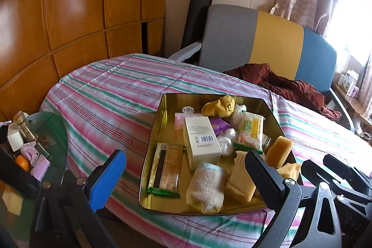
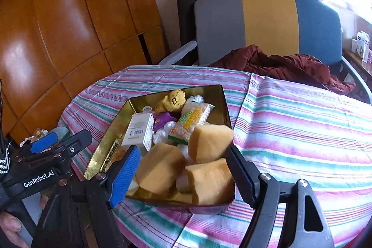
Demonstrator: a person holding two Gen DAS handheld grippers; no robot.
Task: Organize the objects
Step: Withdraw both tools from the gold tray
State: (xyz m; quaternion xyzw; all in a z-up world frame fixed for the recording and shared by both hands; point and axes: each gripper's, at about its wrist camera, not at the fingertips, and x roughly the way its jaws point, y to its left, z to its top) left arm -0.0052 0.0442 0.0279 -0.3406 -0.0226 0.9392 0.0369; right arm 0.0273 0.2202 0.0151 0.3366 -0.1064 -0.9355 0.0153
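Observation:
A gold tin tray [image 1: 152,150] sits on the striped tablecloth [image 1: 104,97]. It holds a white barcode box [image 1: 201,143], a rolled white sock [image 1: 207,187], a long snack bar [image 1: 166,169], a rice-cracker packet [image 1: 251,131], a yellow plush [image 1: 219,106] and yellow sponges [image 1: 239,180]. My left gripper [image 1: 186,180] hovers open over the tray's near edge, nothing between its pads. In the right wrist view the tray [image 2: 102,150] lies just ahead, with sponges [image 2: 209,143] piled at its near corner. My right gripper [image 2: 183,178] stands open around that corner, its pads apart from the sponges.
A small glass side table [image 1: 55,131] at the left carries a bottle, an orange and pink items. Behind the table is a grey, yellow and blue chair [image 1: 267,43] with a maroon cloth [image 1: 290,83] on it. A wooden wardrobe [image 1: 69,4] fills the left. A person's hand [image 2: 11,229] shows at bottom left.

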